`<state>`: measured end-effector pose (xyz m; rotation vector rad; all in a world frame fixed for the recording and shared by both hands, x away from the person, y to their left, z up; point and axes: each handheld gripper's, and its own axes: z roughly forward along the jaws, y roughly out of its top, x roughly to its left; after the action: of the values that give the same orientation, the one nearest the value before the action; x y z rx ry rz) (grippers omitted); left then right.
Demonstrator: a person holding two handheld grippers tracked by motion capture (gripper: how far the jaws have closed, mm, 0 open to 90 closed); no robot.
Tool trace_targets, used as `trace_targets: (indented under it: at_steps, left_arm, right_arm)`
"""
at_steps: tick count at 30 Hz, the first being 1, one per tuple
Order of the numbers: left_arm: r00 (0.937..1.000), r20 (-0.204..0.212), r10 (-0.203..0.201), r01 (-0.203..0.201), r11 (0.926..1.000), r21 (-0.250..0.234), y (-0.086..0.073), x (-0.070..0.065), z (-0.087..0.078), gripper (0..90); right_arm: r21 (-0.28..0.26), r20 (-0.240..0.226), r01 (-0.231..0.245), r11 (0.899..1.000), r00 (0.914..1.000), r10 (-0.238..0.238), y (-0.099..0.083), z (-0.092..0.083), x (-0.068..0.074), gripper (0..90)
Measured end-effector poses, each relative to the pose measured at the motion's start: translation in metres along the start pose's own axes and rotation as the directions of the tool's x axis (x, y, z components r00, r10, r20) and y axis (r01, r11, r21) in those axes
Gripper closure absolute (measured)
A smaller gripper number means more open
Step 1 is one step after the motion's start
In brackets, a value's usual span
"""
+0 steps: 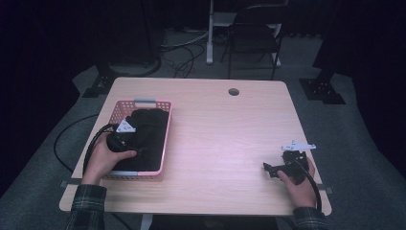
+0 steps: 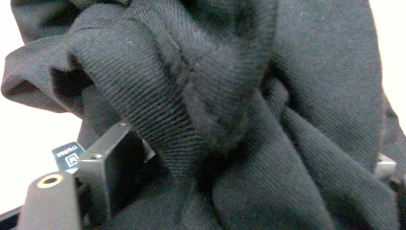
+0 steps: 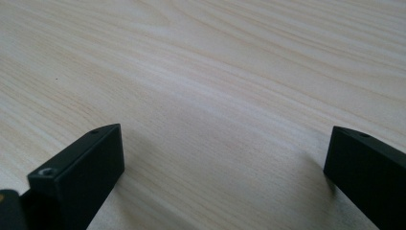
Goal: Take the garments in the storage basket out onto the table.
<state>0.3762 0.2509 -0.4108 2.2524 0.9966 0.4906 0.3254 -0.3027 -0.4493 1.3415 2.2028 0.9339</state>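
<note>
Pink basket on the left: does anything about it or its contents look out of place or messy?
Nothing is spilled or damaged. The black garment lies bunched and creased inside the pink basket, with the left gripper pushed into its folds.

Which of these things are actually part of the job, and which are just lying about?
In use: black cloth, pink basket, left gripper reaching into the cloth.

Just about: right gripper resting open on the table, black chair behind.

Dim lab or recording studio, by the look of it. Pale wooden surface with a cable hole is sitting on grey carpet; cables are trailing across the floor, black stand bases flanking, a folding chair standing behind.
</note>
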Motion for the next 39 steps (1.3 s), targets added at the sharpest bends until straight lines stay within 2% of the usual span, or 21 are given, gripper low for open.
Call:
trace_targets:
  at_steps: [1,12,16,20,24,39]
  left_arm:
    - [1.0,0.007,-0.003,0.003,1.0,0.002,0.0,0.0001,-0.0004,22.9]
    - [0.9997,0.017,0.02,-0.02,0.9998,0.001,-0.0011,-0.002,-0.0024,40.2]
    - [0.9998,0.014,0.01,-0.01,0.9999,-0.013,-0.0021,-0.002,-0.0025,43.8]
    - [0.9999,0.006,0.008,-0.008,0.9998,-0.02,-0.0023,-0.002,-0.0038,52.8]
    - [1.0,-0.003,0.004,-0.004,0.9998,-0.02,-0.0013,-0.0028,-0.0042,58.1]
    - [0.9998,-0.017,0.005,-0.005,0.9998,-0.017,0.0019,-0.0047,-0.0075,61.0]
  right_arm:
    - [0.0,0.0,0.0,1.0,1.0,0.0,0.0,0.0,0.0,0.0]
    - [0.0,0.0,-0.001,1.0,1.0,0.001,0.0001,0.0001,0.0,0.0]
    - [0.0,0.0,0.0,1.0,1.0,0.0,0.0001,0.0001,0.0,0.0]
    - [0.0,0.0,0.0,1.0,1.0,0.0,0.0001,0.0001,0.0,0.0]
    - [0.0,0.0,0.0,1.0,1.0,0.0,0.0001,0.0001,0.0,0.0]
    - [0.001,0.0,0.0,1.0,1.0,0.0,0.0001,0.0001,0.0,0.0]
